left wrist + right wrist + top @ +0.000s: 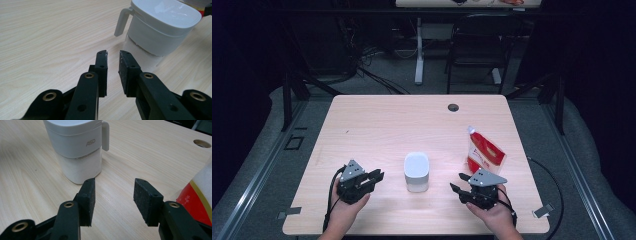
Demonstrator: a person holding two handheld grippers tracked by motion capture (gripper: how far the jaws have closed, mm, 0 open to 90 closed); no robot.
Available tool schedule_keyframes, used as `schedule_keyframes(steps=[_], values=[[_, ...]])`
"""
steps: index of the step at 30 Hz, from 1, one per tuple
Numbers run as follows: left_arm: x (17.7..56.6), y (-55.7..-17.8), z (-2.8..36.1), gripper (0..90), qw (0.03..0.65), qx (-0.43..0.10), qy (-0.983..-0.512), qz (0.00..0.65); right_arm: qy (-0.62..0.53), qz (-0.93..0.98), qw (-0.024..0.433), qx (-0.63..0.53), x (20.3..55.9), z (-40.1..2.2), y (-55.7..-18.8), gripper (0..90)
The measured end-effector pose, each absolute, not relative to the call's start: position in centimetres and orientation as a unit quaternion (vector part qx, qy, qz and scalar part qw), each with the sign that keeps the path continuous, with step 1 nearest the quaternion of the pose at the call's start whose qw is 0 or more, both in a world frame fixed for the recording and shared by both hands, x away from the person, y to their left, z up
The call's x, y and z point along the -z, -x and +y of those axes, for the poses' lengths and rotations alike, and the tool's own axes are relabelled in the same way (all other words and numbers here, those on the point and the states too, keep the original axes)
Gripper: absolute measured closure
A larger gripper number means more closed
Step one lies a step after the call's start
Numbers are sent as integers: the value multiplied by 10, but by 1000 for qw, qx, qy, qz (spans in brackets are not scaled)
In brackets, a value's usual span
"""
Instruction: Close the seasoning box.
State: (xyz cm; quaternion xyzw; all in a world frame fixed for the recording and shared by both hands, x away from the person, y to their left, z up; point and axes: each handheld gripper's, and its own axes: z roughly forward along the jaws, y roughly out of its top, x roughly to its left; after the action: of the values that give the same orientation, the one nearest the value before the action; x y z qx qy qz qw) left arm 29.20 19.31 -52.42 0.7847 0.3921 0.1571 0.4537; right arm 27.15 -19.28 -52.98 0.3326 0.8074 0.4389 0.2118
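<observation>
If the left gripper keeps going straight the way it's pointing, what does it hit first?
Most likely the white lidded container. The left gripper, jaws slightly apart with nothing between them, aims at the container's lower body, with only bare table before it. The exact distance is hard to judge.

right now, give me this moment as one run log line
left tool: open, empty, beside white container | right tool: open, empty | container: upright, lid on | red pouch: untouched, on table
</observation>
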Motion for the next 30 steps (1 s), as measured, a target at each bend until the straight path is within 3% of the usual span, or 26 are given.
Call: schedule_keyframes(steps=[9,30], values=[[535,-295,198,629,457,-165,-778,397,-336,812,205,-432,540,-191,-275,521],[548,-298,197,554,444,-160,-784,402,-333,817,200,-426,548,-187,-277,511]])
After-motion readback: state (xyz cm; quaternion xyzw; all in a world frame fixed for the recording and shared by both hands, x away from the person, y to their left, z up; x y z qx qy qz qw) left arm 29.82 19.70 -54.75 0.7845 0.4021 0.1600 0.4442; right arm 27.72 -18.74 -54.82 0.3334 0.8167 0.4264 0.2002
